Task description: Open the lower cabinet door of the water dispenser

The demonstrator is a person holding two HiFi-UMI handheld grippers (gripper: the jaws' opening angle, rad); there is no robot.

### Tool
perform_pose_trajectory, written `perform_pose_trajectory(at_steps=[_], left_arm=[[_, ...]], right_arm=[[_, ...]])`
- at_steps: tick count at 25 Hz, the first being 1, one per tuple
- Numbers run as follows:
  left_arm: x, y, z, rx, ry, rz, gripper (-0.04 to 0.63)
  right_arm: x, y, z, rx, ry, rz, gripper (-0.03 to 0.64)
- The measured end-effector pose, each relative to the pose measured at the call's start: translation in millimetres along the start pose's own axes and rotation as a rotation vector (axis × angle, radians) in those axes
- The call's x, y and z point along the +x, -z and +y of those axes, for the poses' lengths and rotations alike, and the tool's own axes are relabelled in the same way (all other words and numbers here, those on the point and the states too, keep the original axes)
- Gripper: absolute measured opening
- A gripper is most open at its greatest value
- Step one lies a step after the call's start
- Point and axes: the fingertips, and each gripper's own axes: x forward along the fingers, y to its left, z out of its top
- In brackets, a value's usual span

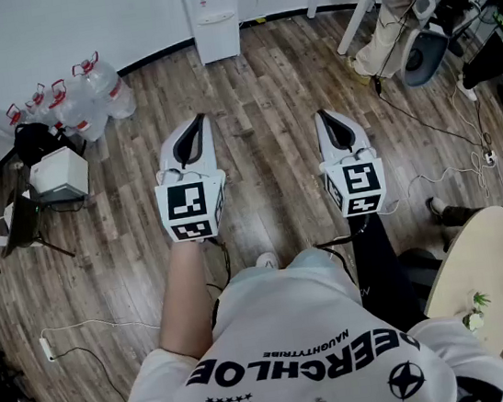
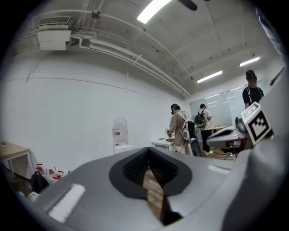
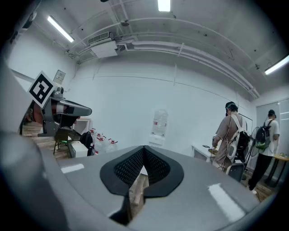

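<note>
The white water dispenser (image 1: 212, 10) stands against the far wall with a clear bottle on top. Its lower cabinet door (image 1: 218, 44) is closed. I hold both grippers level over the wooden floor, well short of the dispenser and pointing toward it. My left gripper (image 1: 197, 122) is shut with nothing between its jaws. My right gripper (image 1: 324, 116) is also shut and holds nothing. In the left gripper view the dispenser (image 2: 120, 140) shows small and far beyond the left gripper (image 2: 148, 150). In the right gripper view the dispenser (image 3: 158, 131) is just as distant beyond the right gripper (image 3: 144, 148).
Several water bottles (image 1: 80, 101) with red caps stand by the wall at left, next to a white box (image 1: 59, 172) and a black stand. A person (image 1: 402, 0) sits at a white table at top right. A round table (image 1: 476, 268) is at my right. Cables (image 1: 446, 131) cross the floor.
</note>
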Motion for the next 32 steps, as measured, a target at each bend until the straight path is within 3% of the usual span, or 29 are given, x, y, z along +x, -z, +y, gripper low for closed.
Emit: perform_pose_trajectory(at_steps=[15,18,22,26,32], left_arm=[[-22,2,16,-0.014,-0.044,-0.003,0.057],[-20,1,18,-0.027,-0.023,-0.007,0.057],[-11,2,20,-0.041,-0.007,-0.005,0.057],[6,5,25,-0.047,-0.019,-0.006,0.057],[49,9,38,-0.016,-0.026,-0.002,0.057]], right_arm=[[12,5,27,0.034,-0.035,0.010,0.002],[20,3,36,0.026,-0.059,0.004,0.005],[34,-4,37,0.015,-0.073,-0.026,0.009],[50,-4,34,-0.010,-0.097,-0.040,0.071],[97,4,18,0.005,-0.114,-0.039,0.078]])
